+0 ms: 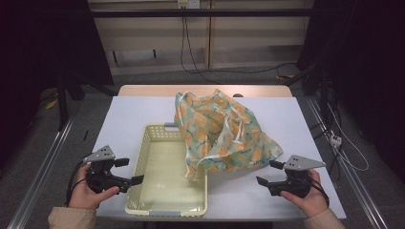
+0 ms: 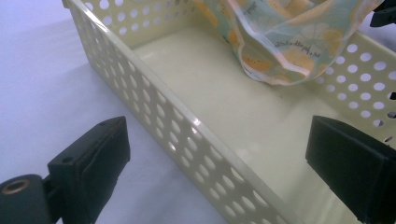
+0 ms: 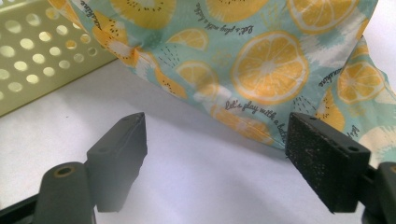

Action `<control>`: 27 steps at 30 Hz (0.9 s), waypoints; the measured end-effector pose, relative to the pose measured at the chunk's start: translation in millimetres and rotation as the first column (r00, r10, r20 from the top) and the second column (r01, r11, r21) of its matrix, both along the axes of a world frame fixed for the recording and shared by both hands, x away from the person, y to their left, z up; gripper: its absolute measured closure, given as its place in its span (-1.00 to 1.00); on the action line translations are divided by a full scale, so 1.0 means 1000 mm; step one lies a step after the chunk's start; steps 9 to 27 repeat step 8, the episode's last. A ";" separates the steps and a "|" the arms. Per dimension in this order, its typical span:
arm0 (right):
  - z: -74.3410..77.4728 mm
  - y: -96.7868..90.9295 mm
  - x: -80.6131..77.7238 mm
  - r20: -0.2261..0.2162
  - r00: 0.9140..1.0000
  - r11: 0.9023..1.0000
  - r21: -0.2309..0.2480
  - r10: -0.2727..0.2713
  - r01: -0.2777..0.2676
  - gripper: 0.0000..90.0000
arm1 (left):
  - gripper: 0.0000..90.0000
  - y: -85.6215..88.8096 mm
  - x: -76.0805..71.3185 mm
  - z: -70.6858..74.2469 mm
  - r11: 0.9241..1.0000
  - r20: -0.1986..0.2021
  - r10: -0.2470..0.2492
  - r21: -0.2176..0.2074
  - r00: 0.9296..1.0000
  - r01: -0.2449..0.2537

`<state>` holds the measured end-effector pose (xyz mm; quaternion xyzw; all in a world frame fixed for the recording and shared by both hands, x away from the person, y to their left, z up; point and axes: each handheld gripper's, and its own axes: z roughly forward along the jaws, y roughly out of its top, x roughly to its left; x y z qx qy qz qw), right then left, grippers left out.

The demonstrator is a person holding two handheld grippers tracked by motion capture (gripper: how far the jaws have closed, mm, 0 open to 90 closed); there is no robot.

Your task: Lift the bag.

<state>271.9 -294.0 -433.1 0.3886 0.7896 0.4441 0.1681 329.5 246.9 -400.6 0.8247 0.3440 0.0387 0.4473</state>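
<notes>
Bag [image 3: 261,65] lettering reads in right gripper view.

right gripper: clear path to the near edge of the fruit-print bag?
Probably yes. The right gripper is open, with the fruit-print bag just ahead of its jaws and bare table between. The basket sits off to one side, clear of that line.

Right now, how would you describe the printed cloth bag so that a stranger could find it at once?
Start at the white table and find the pale yellow perforated basket near its front edge. The bag is a crumpled heap against the basket's right side, one corner hanging inside. It alone is soft and patterned: teal fabric printed with orange citrus slices.
</notes>
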 end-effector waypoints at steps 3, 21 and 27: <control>-0.001 0.000 0.000 -0.002 1.000 1.000 -0.002 -0.002 0.002 -0.53 | -0.86 -0.001 0.000 0.000 1.000 -0.001 -0.001 0.003 1.000 0.001; 0.000 0.000 0.000 0.003 1.000 1.000 -0.001 0.001 -0.001 -0.53 | -0.86 -0.002 0.000 0.000 1.000 0.000 -0.002 -0.004 1.000 0.002; 0.000 0.000 0.000 0.003 1.000 1.000 -0.001 0.001 -0.001 -0.53 | -0.86 -0.002 0.000 0.000 1.000 0.000 -0.002 -0.004 1.000 0.002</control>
